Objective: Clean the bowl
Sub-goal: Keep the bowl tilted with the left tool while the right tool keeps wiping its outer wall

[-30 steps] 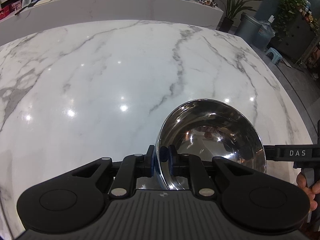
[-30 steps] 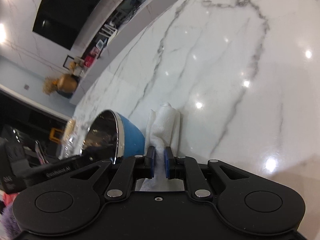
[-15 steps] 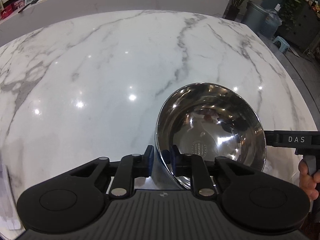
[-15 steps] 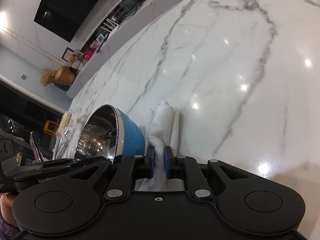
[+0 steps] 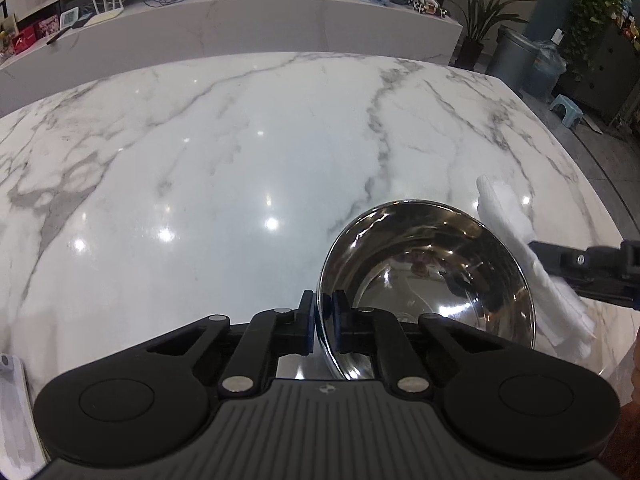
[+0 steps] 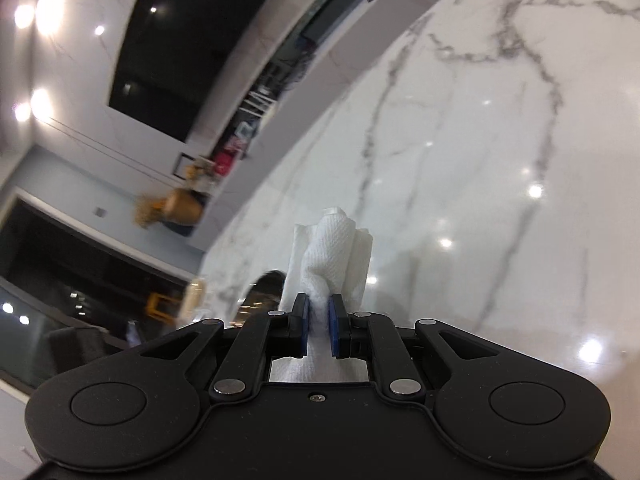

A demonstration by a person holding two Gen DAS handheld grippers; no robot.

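A shiny steel bowl [image 5: 424, 276] is tilted on the white marble table [image 5: 240, 152]. My left gripper [image 5: 322, 320] is shut on the bowl's near rim. My right gripper [image 6: 318, 320] is shut on a folded white paper towel [image 6: 336, 256]. In the left wrist view the towel [image 5: 516, 236] and the right gripper's finger [image 5: 560, 258] sit just beyond the bowl's right rim. In the right wrist view only a dark sliver of the bowl [image 6: 264, 292] shows left of the towel.
A long marble counter [image 5: 240, 28] with small items runs behind the table. A plant [image 5: 476, 20], a grey bin [image 5: 508, 56] and a small stool [image 5: 564, 106] stand on the floor beyond the table's right edge. A white object [image 5: 12, 392] lies at the near left.
My right gripper has lifted and swung the towel up beside the bowl's right rim, so it now shows in the left wrist view. The bowl stays held in my left gripper.
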